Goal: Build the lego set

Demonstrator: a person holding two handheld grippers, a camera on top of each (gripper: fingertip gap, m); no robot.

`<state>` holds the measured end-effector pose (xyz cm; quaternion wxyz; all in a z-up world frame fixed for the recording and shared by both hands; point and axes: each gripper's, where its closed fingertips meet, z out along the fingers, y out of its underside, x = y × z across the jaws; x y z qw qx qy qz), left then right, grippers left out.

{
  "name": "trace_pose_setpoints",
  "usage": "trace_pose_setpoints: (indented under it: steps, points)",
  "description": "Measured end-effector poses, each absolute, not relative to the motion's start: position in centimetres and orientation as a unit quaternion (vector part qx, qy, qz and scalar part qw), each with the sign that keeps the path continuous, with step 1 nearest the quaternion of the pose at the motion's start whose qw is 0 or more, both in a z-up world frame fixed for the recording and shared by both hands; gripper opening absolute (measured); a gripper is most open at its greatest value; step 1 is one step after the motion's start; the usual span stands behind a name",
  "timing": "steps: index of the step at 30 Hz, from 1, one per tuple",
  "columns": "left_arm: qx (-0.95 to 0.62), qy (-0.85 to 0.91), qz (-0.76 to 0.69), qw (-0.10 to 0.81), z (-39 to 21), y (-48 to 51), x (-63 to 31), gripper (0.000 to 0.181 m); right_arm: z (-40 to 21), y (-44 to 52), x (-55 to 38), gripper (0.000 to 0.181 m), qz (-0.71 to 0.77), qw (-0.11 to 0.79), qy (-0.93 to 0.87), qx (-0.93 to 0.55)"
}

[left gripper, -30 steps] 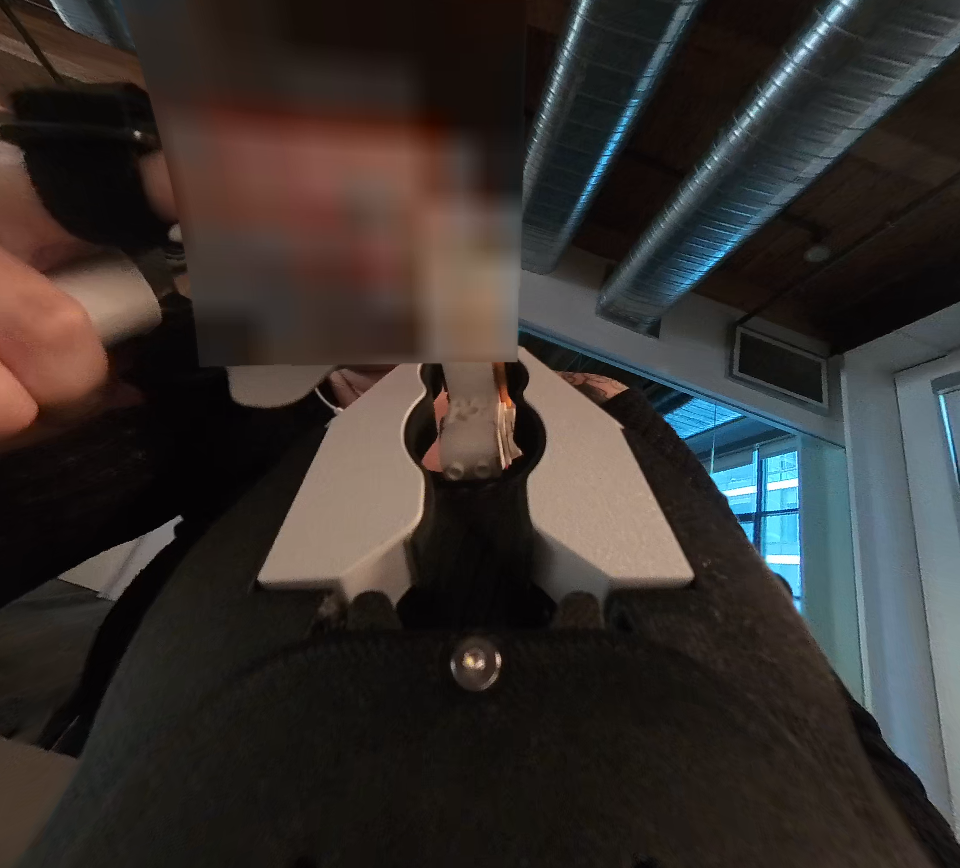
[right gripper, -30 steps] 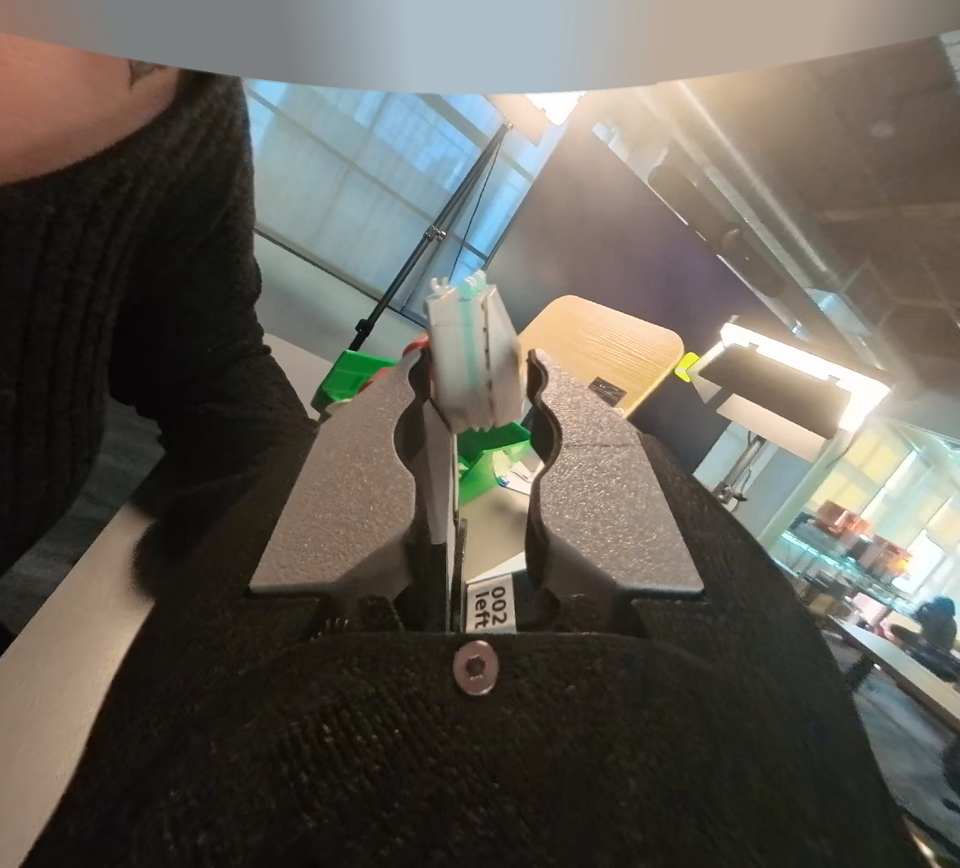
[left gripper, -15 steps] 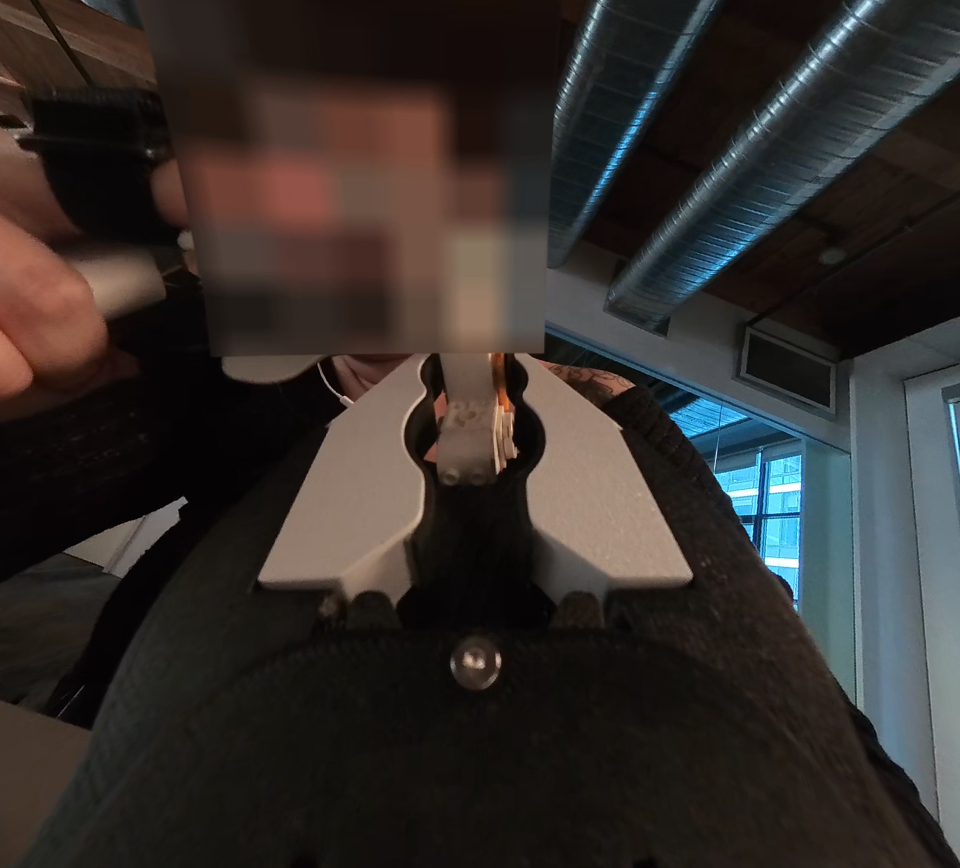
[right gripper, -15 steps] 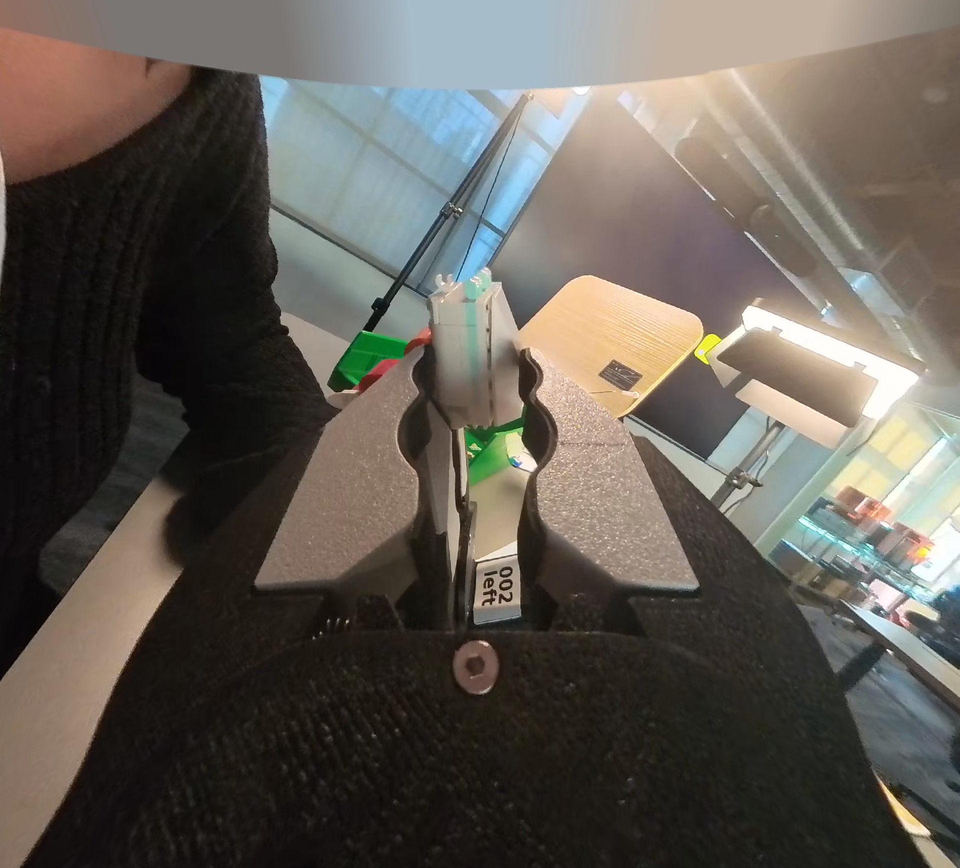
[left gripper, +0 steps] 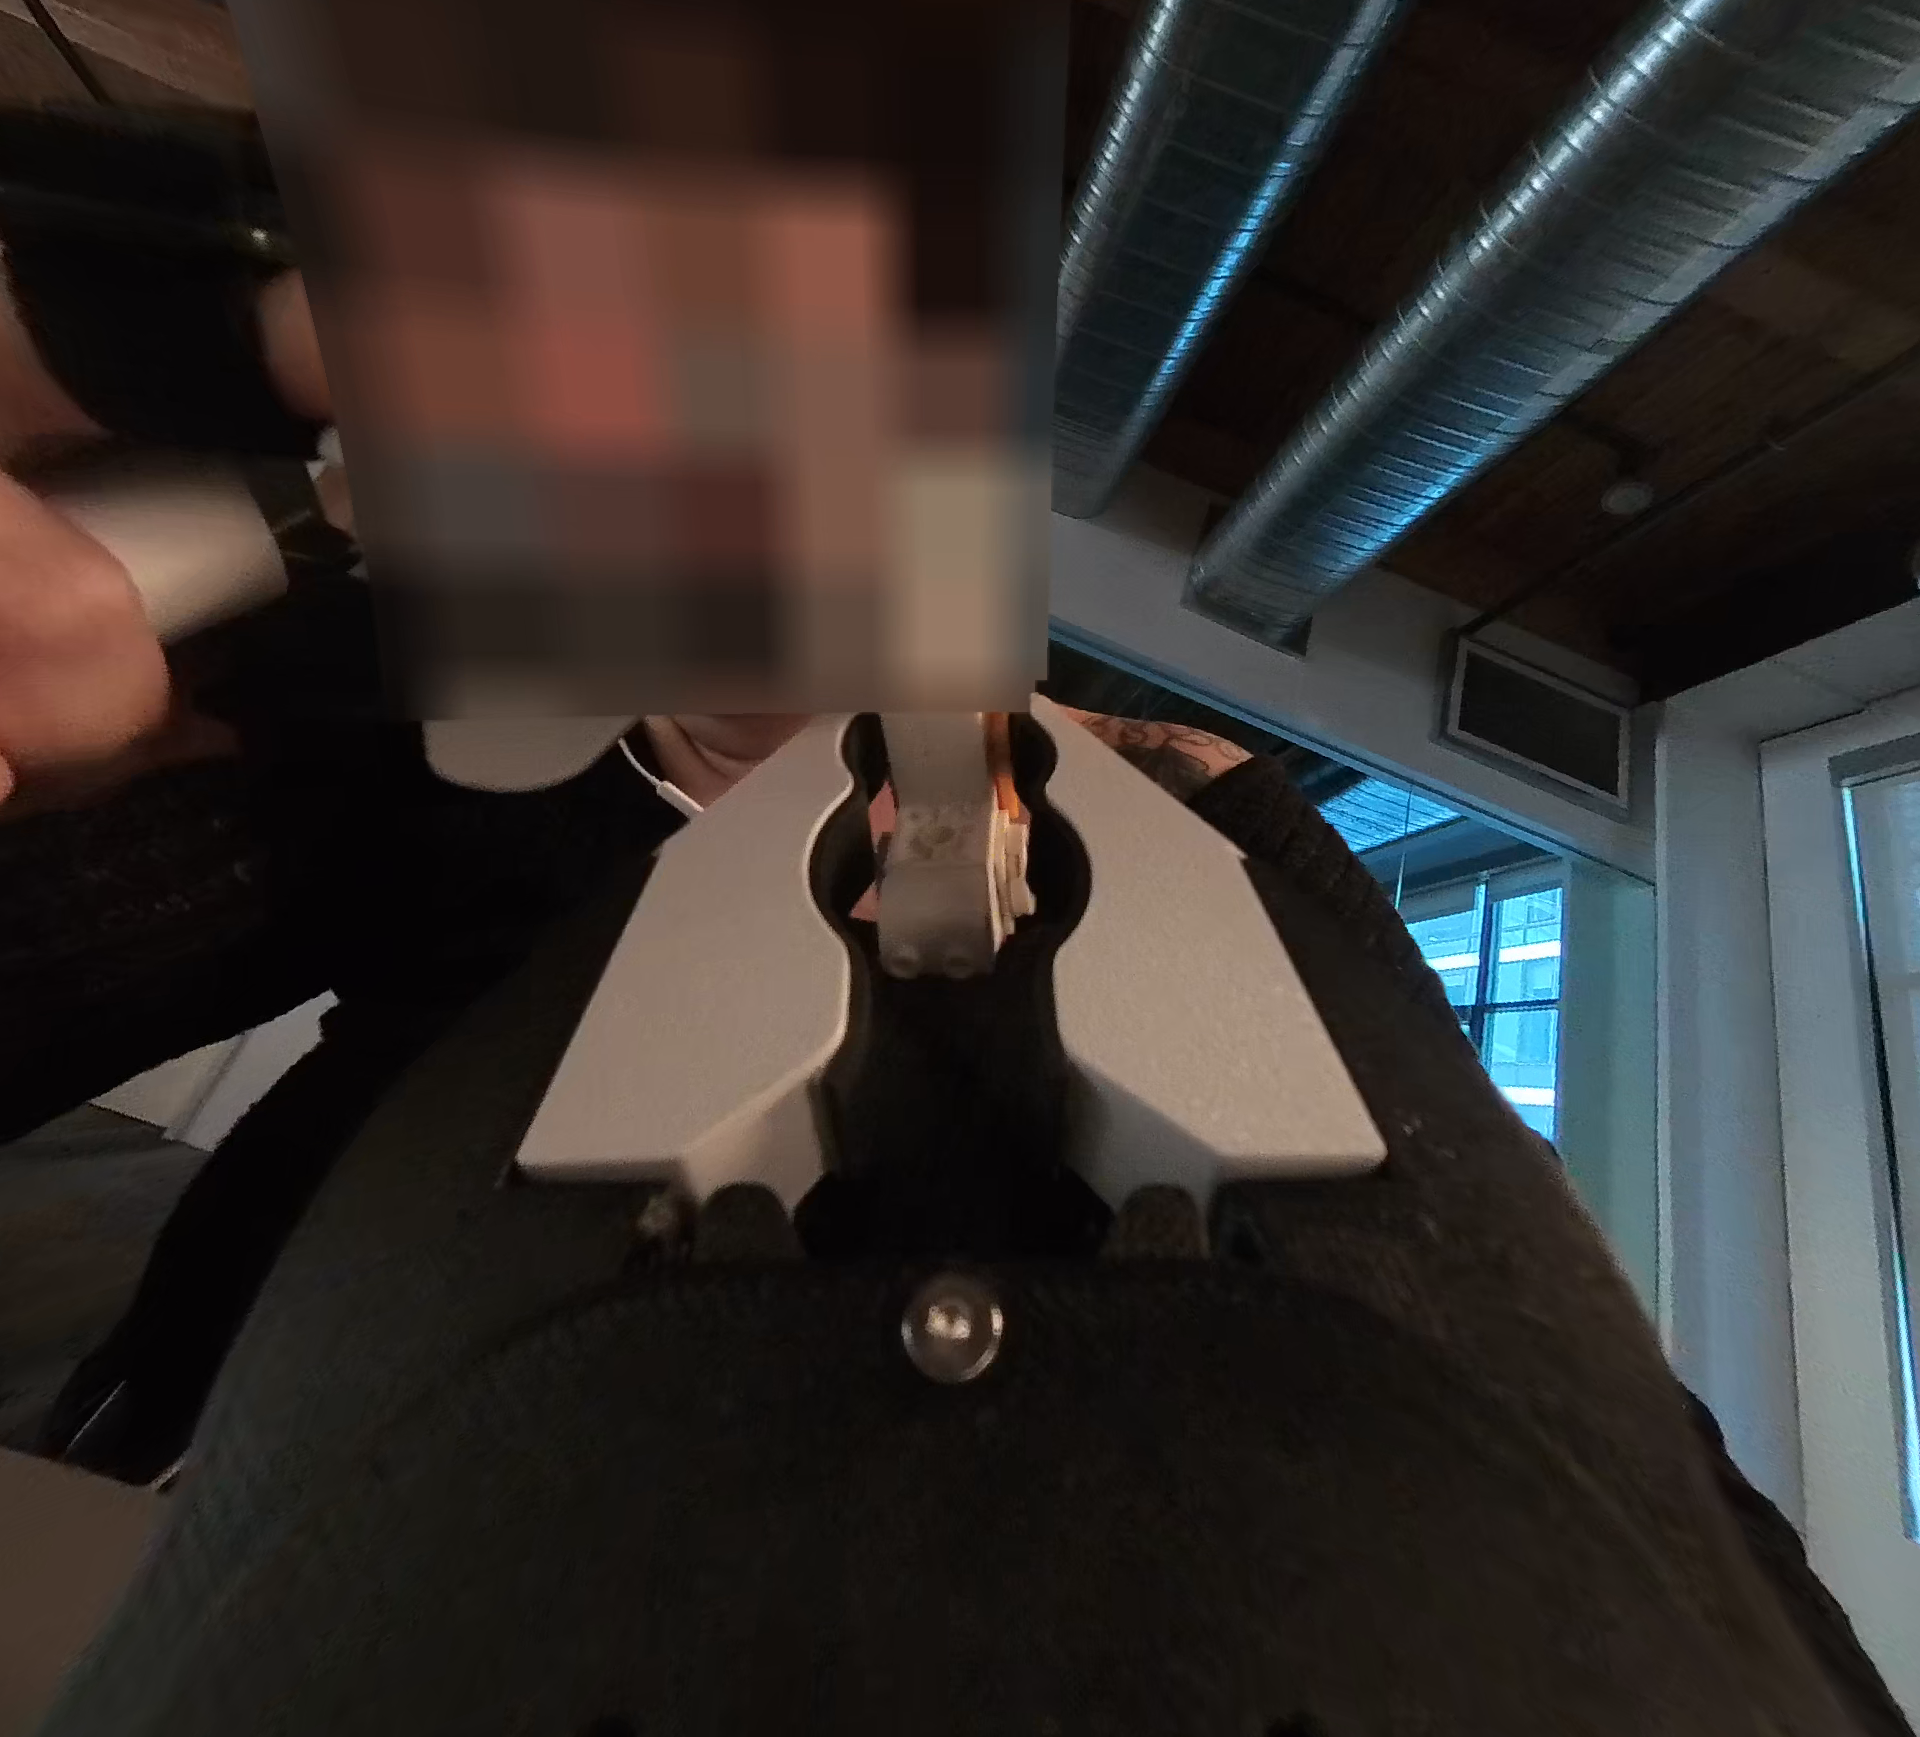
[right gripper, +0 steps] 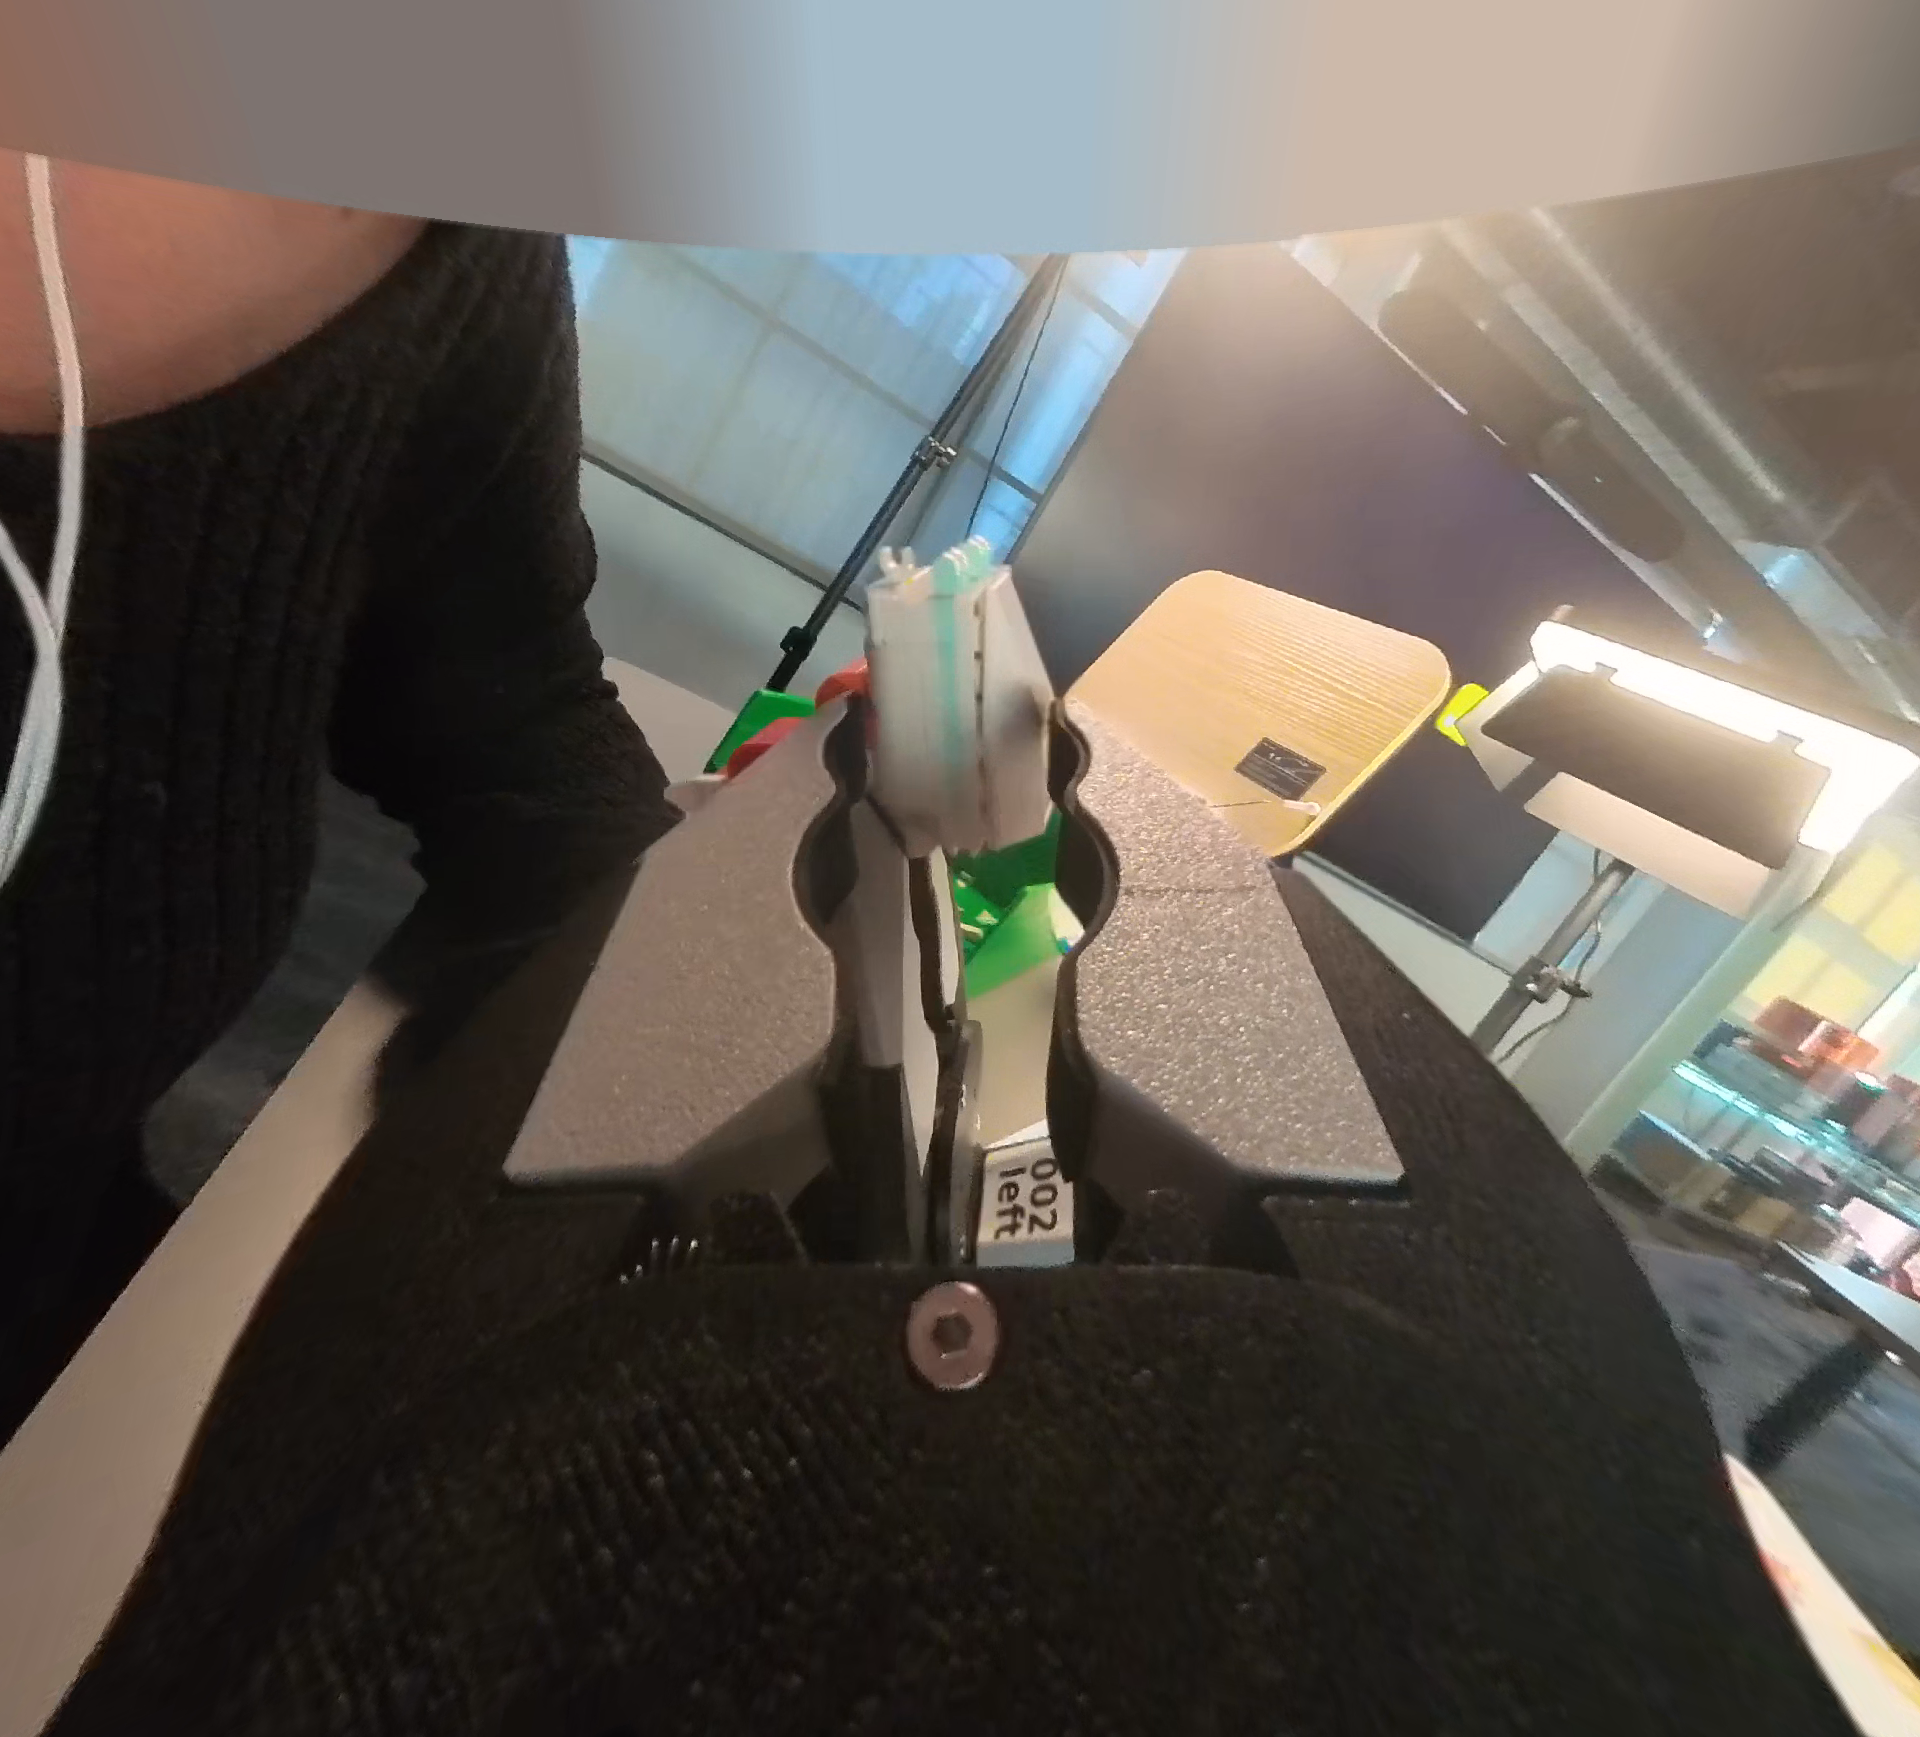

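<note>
My left gripper [left gripper: 943, 752] points up toward the ceiling and is shut on a small grey and white lego assembly [left gripper: 940, 866] with an orange layer on its right side; its top is hidden by a mosaic patch. My right gripper [right gripper: 951, 737] is shut on a white and grey lego stack [right gripper: 940, 700] with a teal layer, which sticks out past the fingertips. A light grey finger of the left gripper [right gripper: 883, 960] shows just below the stack, between my right fingers. Whether both grippers hold one joined piece I cannot tell.
Green lego parts [right gripper: 1003, 892] and a red piece [right gripper: 844, 681] lie on the white table [right gripper: 208, 1199] beyond the right gripper. A person in a black sweater [right gripper: 260, 648] is close on the left. A hand [left gripper: 62, 638] holds a grey handle at left. The tips of both grippers are at nearly the same place.
Both views have shifted slightly as the grippers tilt. The stack in my right gripper has gone from leaning right to nearly upright. Both grips stay shut.
</note>
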<state>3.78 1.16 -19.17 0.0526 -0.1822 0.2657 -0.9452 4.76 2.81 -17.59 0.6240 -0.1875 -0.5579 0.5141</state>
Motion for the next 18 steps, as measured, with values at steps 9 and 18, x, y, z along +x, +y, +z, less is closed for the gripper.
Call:
trace_pose_setpoints:
  steps: [9, 18]
  points:
    - [-0.177, 0.266, -0.947, 0.041, -19.12, 1.03, 3.73, 0.022, -18.27, 3.18, 4.41, 0.031, 0.523, 0.601, -0.570, -0.200]
    - [-0.175, 0.270, -0.946, 0.039, -19.14, 0.88, 3.66, 0.022, -18.24, 3.18, 4.34, 0.030, 0.508, 0.605, -0.578, -0.204]
